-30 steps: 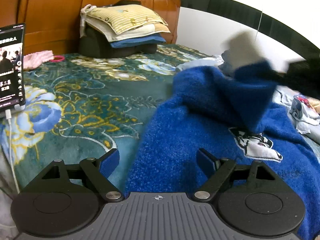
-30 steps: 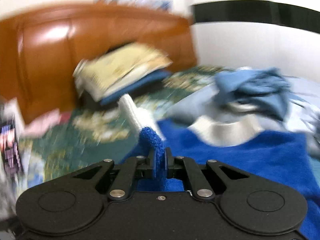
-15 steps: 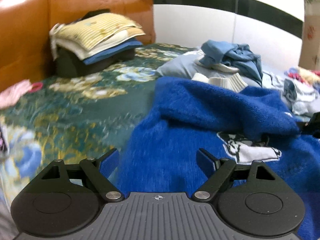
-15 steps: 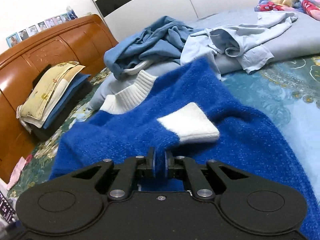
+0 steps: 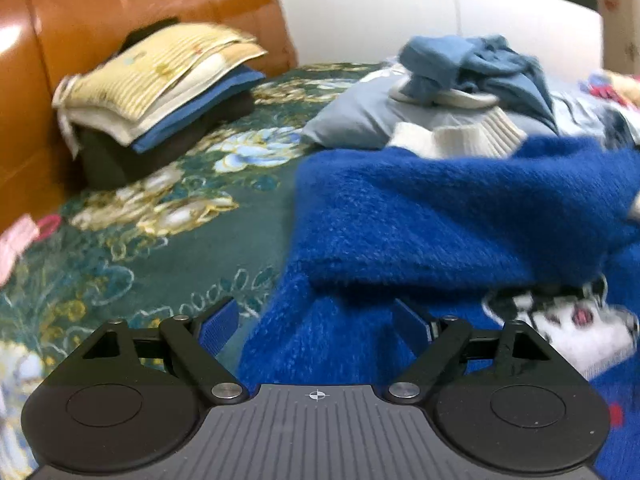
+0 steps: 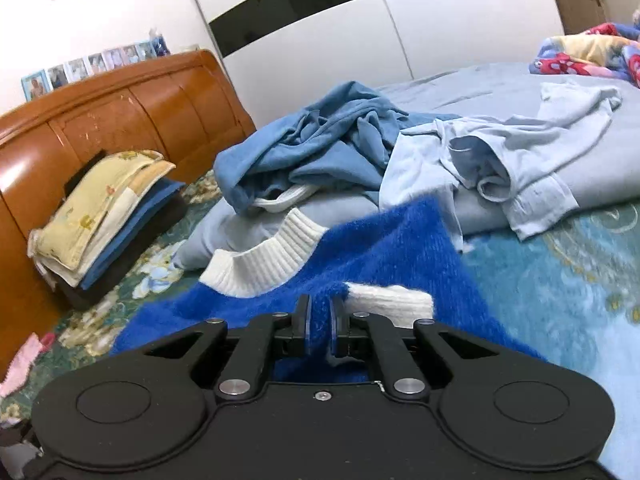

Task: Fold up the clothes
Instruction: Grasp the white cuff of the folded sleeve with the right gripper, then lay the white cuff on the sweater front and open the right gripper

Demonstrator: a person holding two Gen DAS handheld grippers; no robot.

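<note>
Sleeve now folded across blue sweater (image 6: pixel 384 240); right hand-held gripper (image 6: pixel 319 322) pinching it, left hand-held gripper (image 5: pixel 316 322) open; floral bedspread (image 5: pixel 132 248).

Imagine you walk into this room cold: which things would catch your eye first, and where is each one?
First the fuzzy bright blue sweater with its white ribbed collar, spread across the bed in the foreground, its sleeve pinched in the right gripper. Behind it lies a crumpled heap of blue clothes, unfolded. Against the glossy orange-brown headboard on the left sits a neat folded stack.
</note>
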